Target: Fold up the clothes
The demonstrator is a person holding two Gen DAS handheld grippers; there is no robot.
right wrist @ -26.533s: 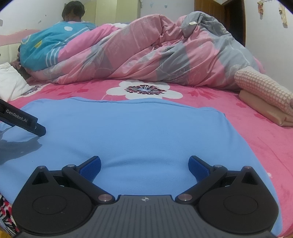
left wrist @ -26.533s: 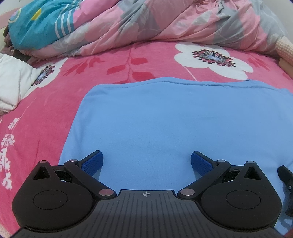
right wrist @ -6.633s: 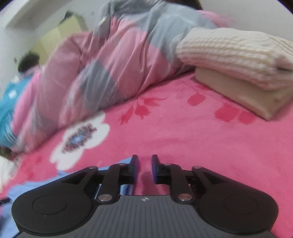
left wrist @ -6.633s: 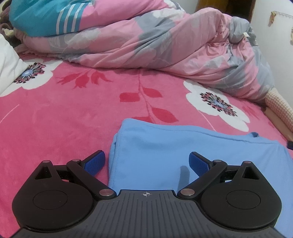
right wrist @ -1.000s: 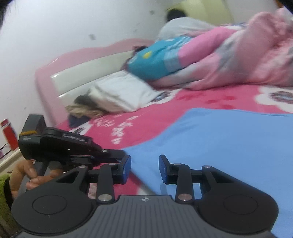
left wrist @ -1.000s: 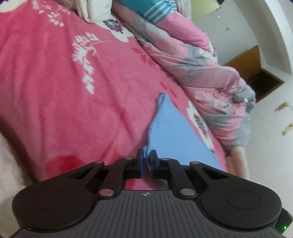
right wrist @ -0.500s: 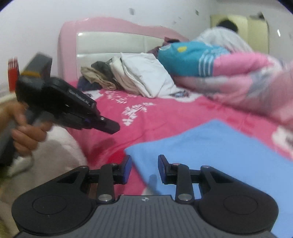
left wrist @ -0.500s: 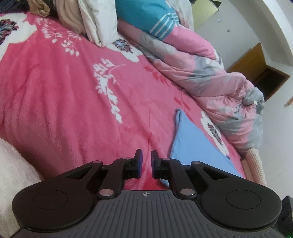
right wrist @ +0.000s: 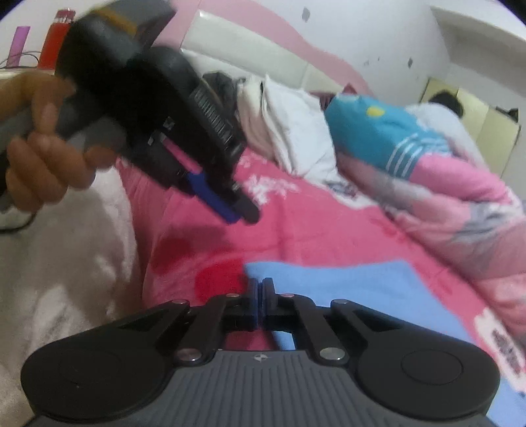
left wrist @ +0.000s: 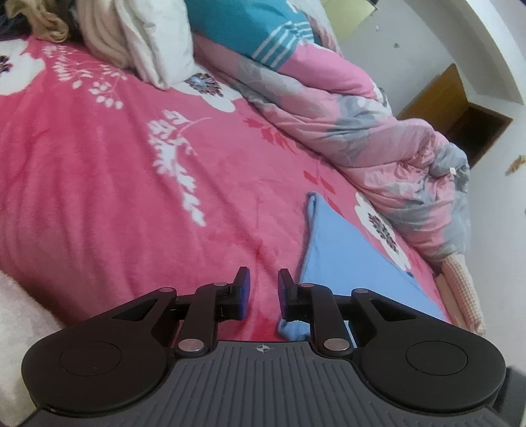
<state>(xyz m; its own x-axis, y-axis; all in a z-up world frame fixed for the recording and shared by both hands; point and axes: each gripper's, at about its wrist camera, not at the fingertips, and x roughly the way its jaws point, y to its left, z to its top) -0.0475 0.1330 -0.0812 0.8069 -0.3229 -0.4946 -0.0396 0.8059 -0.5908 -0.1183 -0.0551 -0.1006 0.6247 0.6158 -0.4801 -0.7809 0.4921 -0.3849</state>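
Nearest to us, the right gripper (right wrist: 259, 289) sits low over the bed, its 2 fingers pressed together at the near corner of the blue garment (right wrist: 345, 295). We cannot tell whether any cloth is pinched between them, as the picture is blurred there. The garment itself lies folded flat on the pink flowered bedspread (left wrist: 115, 170), tapering to a point toward the far side in the left wrist view.

Up and to the left in the right wrist view, we see the left gripper (right wrist: 243, 205) raised above the bedspread and tilted nose down, held in the person's hand (right wrist: 42, 154) wrapped around its grey handle. From its own camera, the left gripper (left wrist: 262, 289) has its fingers a narrow gap apart with nothing between them, hovering just beside the garment's left edge.

Farther back, a white pillow (left wrist: 157, 39) leans near the pink headboard (right wrist: 263, 42). Beyond it, a crumpled pink and grey quilt (left wrist: 361, 131) runs along the far side of the bed, with a teal striped cloth (left wrist: 256, 26) at its end.
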